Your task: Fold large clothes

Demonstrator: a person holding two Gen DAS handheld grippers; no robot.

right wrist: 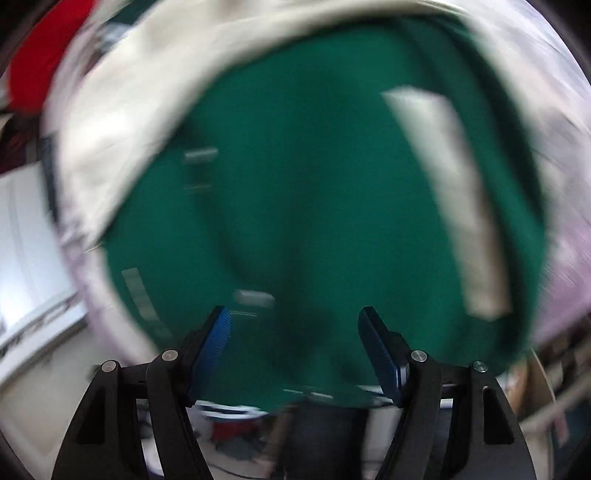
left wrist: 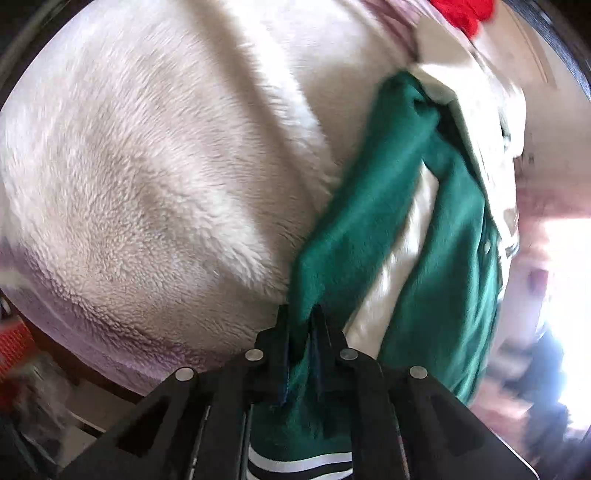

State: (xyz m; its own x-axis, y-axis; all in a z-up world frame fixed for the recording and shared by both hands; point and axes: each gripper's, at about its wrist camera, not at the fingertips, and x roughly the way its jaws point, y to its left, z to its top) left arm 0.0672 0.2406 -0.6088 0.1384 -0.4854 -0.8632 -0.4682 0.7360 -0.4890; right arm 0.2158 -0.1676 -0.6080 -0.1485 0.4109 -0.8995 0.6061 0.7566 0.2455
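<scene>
So the left claw is pressed together on a fold of the green jacket, pinching the fabric right at the finger tips. The green cloth runs up and away from that pinch toward the upper right of the left wrist view, and more of it bunches under the claw, where a striped cuff or hem with dark and white bands pokes out at the bottom edge. There's a cream lining showing between two green strips of the jacket. All of that lies on a big fluffy white blanket that fills most of the left side of that view. A bit of something red sits at the top edge, past the blanket.

The right claw is spread wide, blue pads well apart, nothing pinched. The green jacket fills the middle of that view just beyond the fingers, and its lower edge hangs between and behind them, not touching either pad as far as I can tell. That shot is really smeared though, so take the gap with a grain of salt. A pale strip runs down the jacket's right side, and cream fabric curls around its upper left.

No bins or baskets that I can make out in either view.
</scene>
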